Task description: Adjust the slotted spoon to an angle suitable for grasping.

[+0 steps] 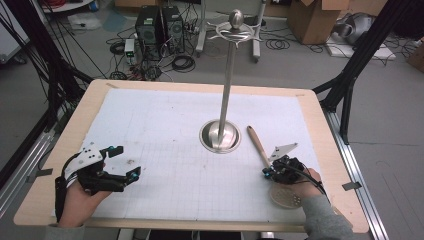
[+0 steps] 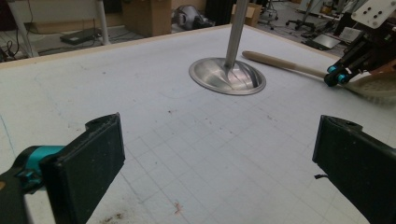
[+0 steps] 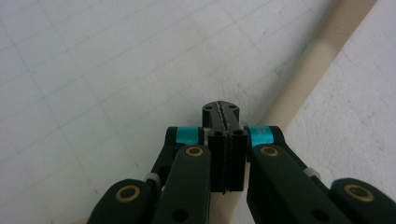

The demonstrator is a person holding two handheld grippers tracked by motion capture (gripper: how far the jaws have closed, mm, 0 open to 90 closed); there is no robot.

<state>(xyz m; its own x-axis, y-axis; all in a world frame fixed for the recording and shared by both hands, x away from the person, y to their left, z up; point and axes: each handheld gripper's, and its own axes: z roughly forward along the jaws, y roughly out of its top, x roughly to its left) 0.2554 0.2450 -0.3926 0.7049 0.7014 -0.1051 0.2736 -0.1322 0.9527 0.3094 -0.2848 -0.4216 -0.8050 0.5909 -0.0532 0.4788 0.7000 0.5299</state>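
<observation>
presently: right gripper [image 1: 270,171] jaws pressed together over wooden handle [image 1: 258,144], grasp unclear; strainer head [image 1: 286,196] partly hidden; left gripper [image 1: 124,162] agape, empty.

Right tongs [image 3: 225,115]: jaws pressed together, tips meeting over the pale wooden handle [image 3: 322,56]. Handle runs diagonally from upper right down behind the jaws. Whether it is pinched cannot be told. White gridded mat [image 3: 93,70] beneath, on the desk.
</observation>
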